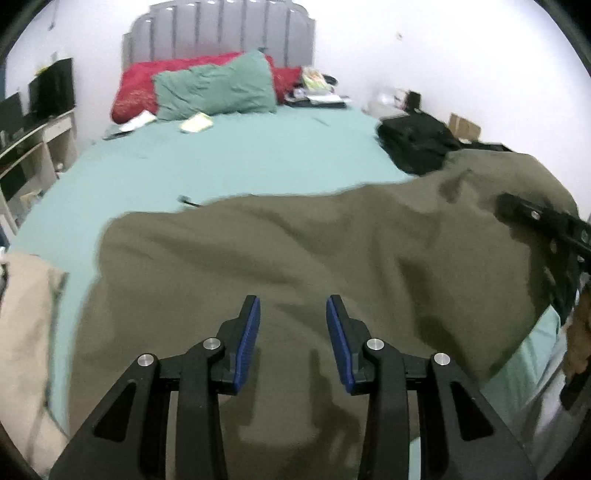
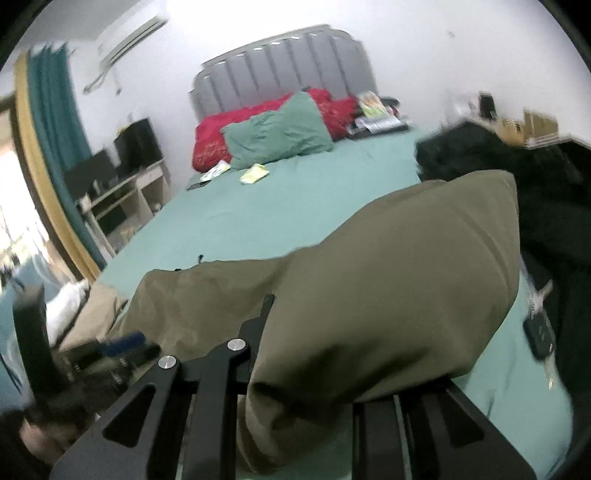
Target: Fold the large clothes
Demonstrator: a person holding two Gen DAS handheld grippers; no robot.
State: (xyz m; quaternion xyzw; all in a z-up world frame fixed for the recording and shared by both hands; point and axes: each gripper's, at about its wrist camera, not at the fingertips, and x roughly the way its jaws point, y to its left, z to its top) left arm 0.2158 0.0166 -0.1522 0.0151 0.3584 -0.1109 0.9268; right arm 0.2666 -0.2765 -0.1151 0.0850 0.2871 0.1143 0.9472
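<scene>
Across the teal bed an olive garment fills the lower frame, beneath the spread, empty left claw, its corner draped over the right claw, pinching it.

Olive-green garment: large, plain, creased. It lies spread across the bed's near end; its 3 o'clock edge is lifted, apparently bunched.

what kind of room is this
A bedroom, most likely: a bed with a teal sheet, pillows against a grey padded headboard, and an olive garment spread out on it for folding.
</scene>
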